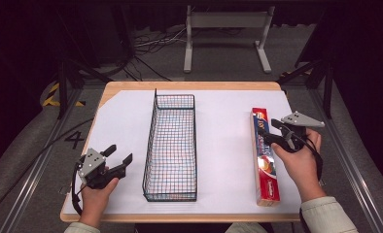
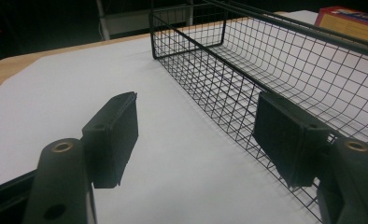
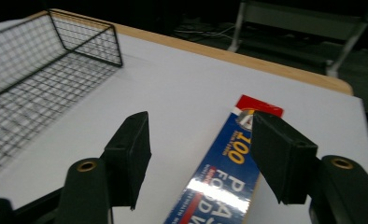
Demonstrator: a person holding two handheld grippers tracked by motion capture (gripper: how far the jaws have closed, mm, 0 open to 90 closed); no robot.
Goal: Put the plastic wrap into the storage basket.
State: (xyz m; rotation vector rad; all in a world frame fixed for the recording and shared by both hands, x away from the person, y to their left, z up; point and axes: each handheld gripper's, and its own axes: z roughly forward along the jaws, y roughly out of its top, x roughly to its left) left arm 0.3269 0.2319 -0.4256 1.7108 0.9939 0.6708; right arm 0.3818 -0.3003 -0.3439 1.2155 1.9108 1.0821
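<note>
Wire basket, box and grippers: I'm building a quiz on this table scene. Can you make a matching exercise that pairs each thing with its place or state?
Things:
1. wire basket
2. long box
3. left gripper
4. right gripper

Places or states:
A. open, above the long box
B. empty, in the middle of the table
C. open, over the white sheet left of the basket
D. lying flat near the table's right edge

Pairs: 1-B, 2-D, 3-C, 4-A
</note>
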